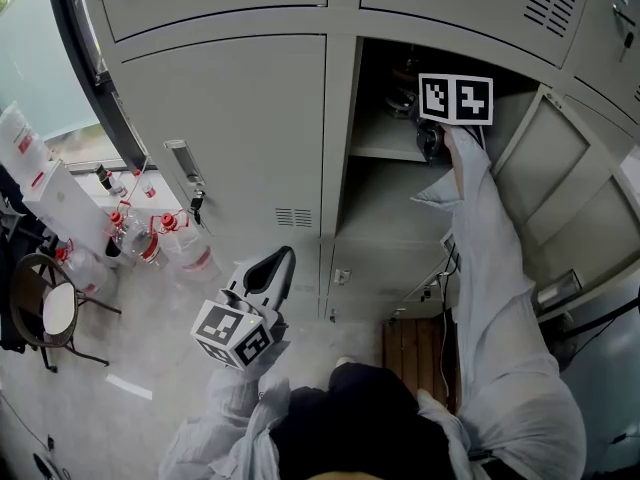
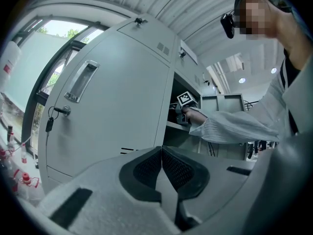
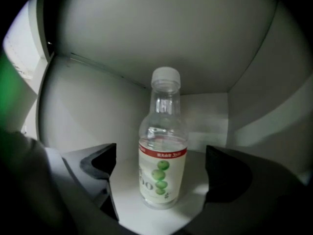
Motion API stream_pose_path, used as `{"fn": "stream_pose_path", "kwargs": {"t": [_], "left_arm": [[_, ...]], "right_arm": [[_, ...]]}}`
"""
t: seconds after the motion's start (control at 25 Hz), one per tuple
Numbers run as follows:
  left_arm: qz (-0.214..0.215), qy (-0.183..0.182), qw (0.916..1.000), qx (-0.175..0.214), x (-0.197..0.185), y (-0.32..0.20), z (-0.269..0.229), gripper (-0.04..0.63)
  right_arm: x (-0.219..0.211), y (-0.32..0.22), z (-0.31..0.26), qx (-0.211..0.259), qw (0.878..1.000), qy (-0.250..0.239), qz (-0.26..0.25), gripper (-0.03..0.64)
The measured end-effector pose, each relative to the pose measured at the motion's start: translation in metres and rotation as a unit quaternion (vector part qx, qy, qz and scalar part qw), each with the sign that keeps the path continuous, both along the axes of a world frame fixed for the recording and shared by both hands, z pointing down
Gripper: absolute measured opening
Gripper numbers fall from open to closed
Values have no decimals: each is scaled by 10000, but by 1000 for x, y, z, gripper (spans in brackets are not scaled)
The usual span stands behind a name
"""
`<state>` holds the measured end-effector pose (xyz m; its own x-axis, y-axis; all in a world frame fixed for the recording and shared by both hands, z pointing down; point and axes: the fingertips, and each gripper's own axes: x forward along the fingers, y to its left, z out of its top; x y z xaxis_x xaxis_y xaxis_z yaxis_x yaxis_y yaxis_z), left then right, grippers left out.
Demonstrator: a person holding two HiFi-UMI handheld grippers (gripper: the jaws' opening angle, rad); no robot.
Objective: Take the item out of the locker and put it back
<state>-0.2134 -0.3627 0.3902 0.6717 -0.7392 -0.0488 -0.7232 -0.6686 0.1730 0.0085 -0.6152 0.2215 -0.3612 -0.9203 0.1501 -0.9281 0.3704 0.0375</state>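
A clear plastic bottle (image 3: 164, 131) with a white cap and a green-fruit label stands upright on the shelf inside the open locker (image 1: 385, 148). In the right gripper view my right gripper (image 3: 160, 160) is open, one jaw on either side of the bottle and gaps on both sides. The head view shows the right gripper (image 1: 430, 140) reaching into the upper compartment, its marker cube above the sleeve. The bottle is hidden there. My left gripper (image 1: 270, 268) hangs low in front of the closed locker door, shut and holding nothing. Its jaw tips meet in the left gripper view (image 2: 161, 150).
The locker's door (image 1: 570, 188) swings open to the right. To the left, a closed door carries a handle and a key (image 1: 187, 176). Several plastic bottles (image 1: 150, 238) and a chair (image 1: 50, 308) stand on the floor at the left. A wooden board (image 1: 420, 353) lies below the locker.
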Motion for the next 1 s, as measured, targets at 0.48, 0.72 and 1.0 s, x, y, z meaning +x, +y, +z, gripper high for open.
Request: {"fn": "stream_pose_path", "kwargs": {"t": [0.48,0.72,1.0], "left_arm": [[191,-66,9998,-82,4,22,8,8],[367,-57,9992,-146,5,41,14,8],[425,-278,9983,-301,-1,65,27,8]], "right_arm": [[-15,54,-11,215,9996,-181,-96,549],[-20,93,8,121,9997,-173,-81,549],[-29,149,31,120,9992,-329,-183,548]]}}
